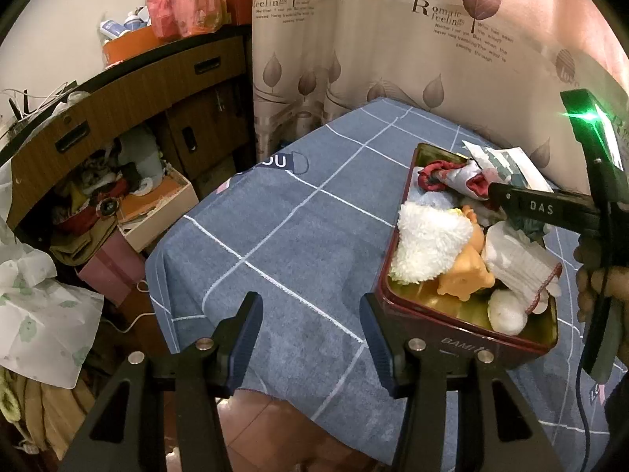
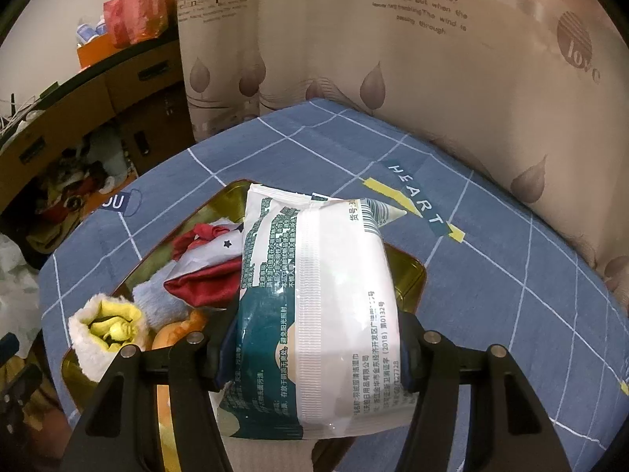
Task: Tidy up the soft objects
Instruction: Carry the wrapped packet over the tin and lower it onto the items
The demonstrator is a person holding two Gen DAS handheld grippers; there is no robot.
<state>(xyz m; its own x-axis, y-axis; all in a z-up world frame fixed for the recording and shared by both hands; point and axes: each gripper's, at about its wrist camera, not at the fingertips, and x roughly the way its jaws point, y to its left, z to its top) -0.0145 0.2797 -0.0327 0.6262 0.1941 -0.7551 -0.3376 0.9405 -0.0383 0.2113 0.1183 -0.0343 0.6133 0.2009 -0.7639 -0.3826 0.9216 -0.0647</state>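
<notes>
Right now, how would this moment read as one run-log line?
right claw: shut on wipes pack, over tin | left claw: open, empty, beside tin | tin: plush toys, red cloth inside

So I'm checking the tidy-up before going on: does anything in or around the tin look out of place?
Only the wipes packet: it isn't in the tin yet, but clamped in the right gripper above it. The other soft things sit heaped inside; nothing spilled onto the blue cloth.
</notes>
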